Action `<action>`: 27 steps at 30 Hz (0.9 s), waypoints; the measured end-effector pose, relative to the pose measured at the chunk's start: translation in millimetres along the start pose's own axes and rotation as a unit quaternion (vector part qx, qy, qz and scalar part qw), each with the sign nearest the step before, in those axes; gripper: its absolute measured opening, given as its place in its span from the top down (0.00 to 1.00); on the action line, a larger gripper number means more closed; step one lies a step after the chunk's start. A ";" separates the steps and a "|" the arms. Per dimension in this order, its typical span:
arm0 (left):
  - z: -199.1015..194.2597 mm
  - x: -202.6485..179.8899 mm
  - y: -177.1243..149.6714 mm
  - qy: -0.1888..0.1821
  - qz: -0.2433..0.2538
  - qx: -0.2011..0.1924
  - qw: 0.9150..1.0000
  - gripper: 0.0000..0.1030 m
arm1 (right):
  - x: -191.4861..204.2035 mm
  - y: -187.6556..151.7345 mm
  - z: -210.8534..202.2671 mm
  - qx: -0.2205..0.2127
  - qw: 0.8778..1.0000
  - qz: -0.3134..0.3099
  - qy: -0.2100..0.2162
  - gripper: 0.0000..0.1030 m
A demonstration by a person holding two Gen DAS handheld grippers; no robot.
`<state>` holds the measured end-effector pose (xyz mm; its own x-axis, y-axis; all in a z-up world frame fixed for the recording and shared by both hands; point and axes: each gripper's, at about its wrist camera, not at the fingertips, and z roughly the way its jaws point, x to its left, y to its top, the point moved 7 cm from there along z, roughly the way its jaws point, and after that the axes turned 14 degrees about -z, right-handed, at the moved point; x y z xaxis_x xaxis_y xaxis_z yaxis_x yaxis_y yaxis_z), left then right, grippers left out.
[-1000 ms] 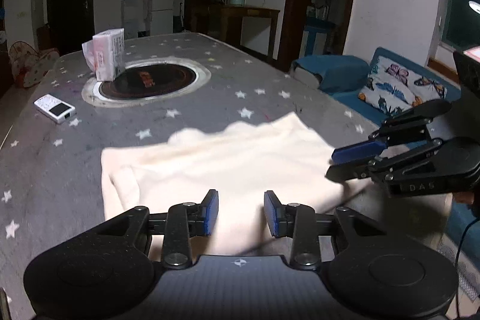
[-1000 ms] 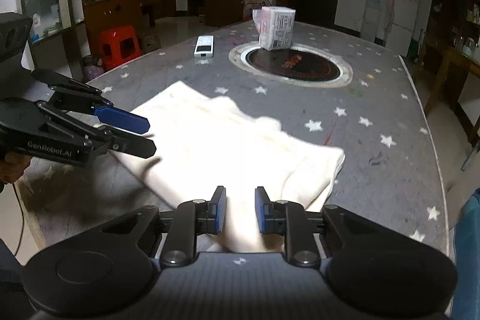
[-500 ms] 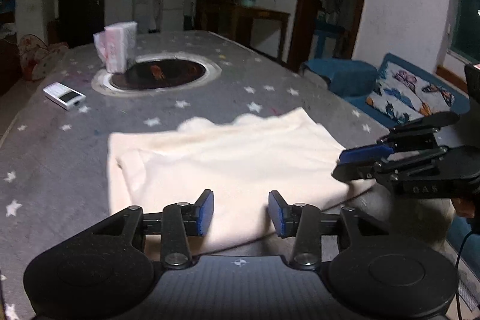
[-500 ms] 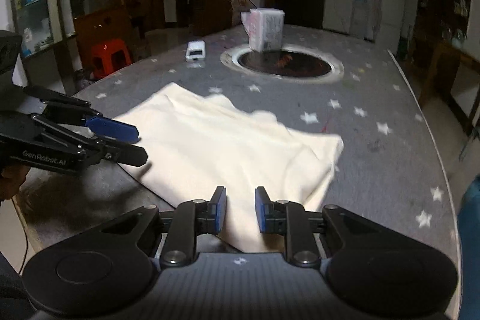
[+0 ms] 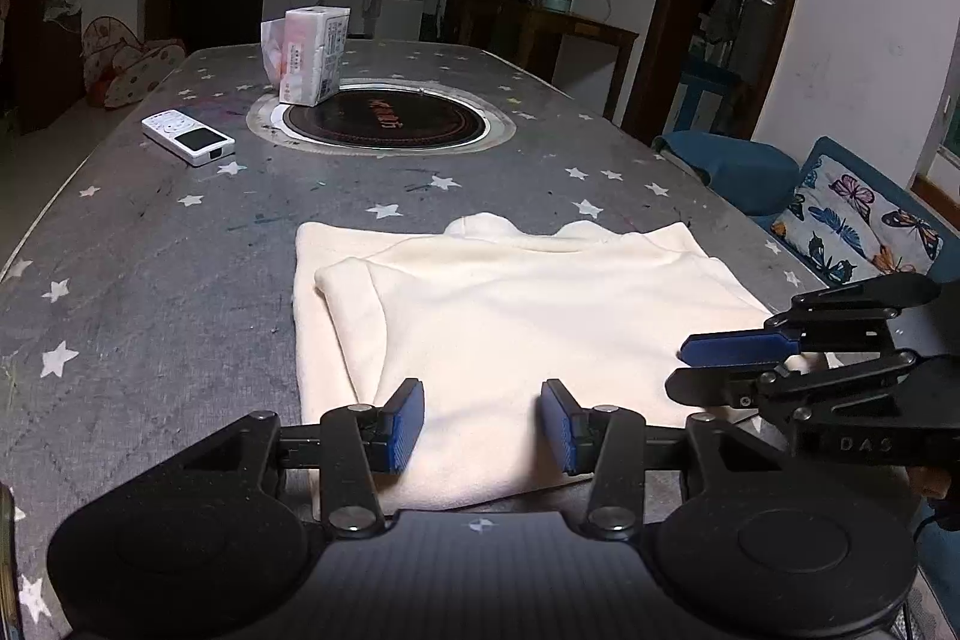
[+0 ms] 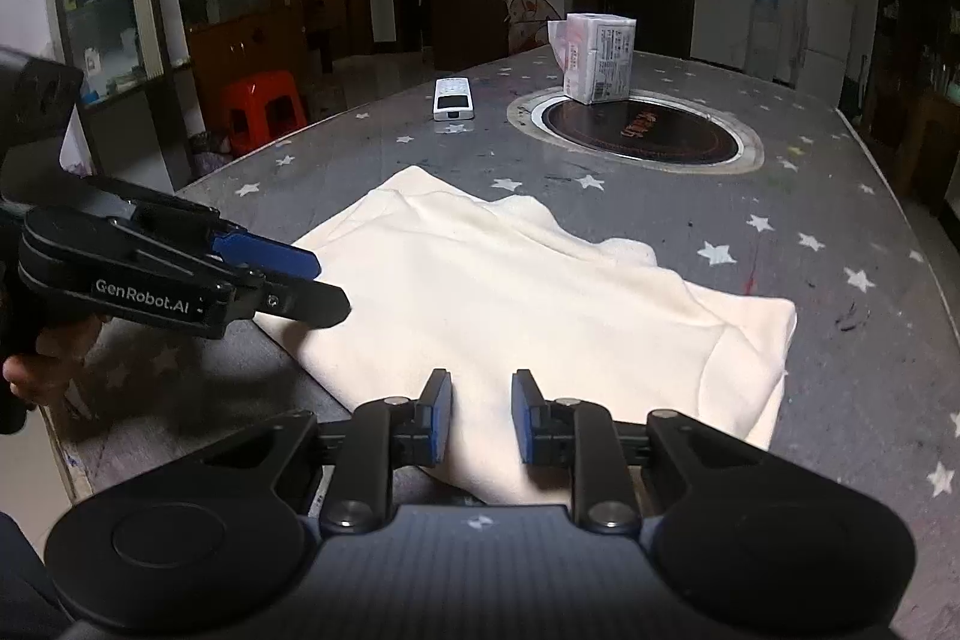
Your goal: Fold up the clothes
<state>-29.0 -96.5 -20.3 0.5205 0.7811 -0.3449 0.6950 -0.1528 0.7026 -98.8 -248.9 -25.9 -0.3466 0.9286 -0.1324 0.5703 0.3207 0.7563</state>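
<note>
While one cream garment (image 5: 516, 316) lies partly folded across the lower middle of both views, flat on the grey star-printed surface (image 5: 150, 244), we judge that we are between folds, lining up for the next grasp. One side looks already turned in, with a sleeve edge showing at the left of the left wrist view.

Our left tongs (image 5: 480, 427) hover over the near hem with the jaws apart and nothing pinched between them. Our right tongs (image 6: 480, 418) sit over the near edge too, the jaws only narrowly apart, the cloth showing in the gap below them but not clamped. Each pair also appears in the other's view, at the frame's side.

Next, we think, both pairs must drop to the near hem, pinch it cleanly and carry it away from us over the far edge.

Further up the frame we count one round black hotplate (image 5: 384, 121) set into the surface, one tissue pack (image 5: 312, 55) at its rim, and one white remote (image 5: 187, 138) to the left.
</note>
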 end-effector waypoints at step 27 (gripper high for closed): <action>26.1 0.3 26.6 -0.005 -0.017 0.006 1.000 0.49 | -77.6 34.3 30.9 0.021 0.998 0.048 -0.032 0.76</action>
<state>2.6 -116.2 -18.0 0.5013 0.7796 -0.3753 0.7189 -0.1338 0.6821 -29.3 -304.2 -9.4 -0.2407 0.9652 -0.1023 0.6292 0.2354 0.7407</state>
